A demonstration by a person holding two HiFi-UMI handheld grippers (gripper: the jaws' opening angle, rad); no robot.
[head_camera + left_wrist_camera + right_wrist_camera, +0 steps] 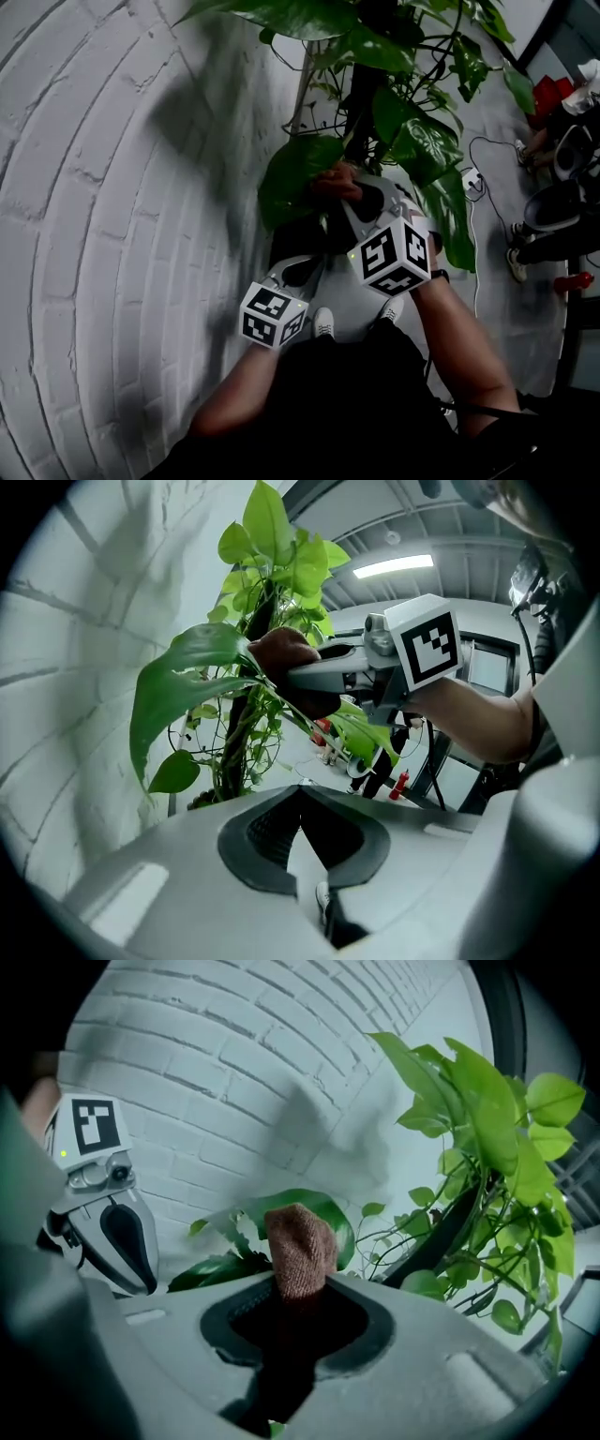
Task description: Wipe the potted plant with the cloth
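Observation:
A climbing potted plant (394, 56) with broad green leaves stands against the wall; its pot is hidden. My right gripper (352, 194) is shut on a brown cloth (336, 181), which presses on a large leaf (295, 173). The right gripper view has the cloth (300, 1246) sticking out of the jaws in front of that leaf (334, 1215). My left gripper (305, 272) hangs lower, below the leaf, open with nothing in it. In the left gripper view the cloth (286, 653) and the right gripper (319, 672) sit against the leaf (178, 682).
A white brick wall (112, 187) fills the left side. On the grey floor to the right lie a cable and power strip (472, 178), other people's shoes (516, 262) and a red extinguisher (574, 281). My own shoes (323, 323) are directly below.

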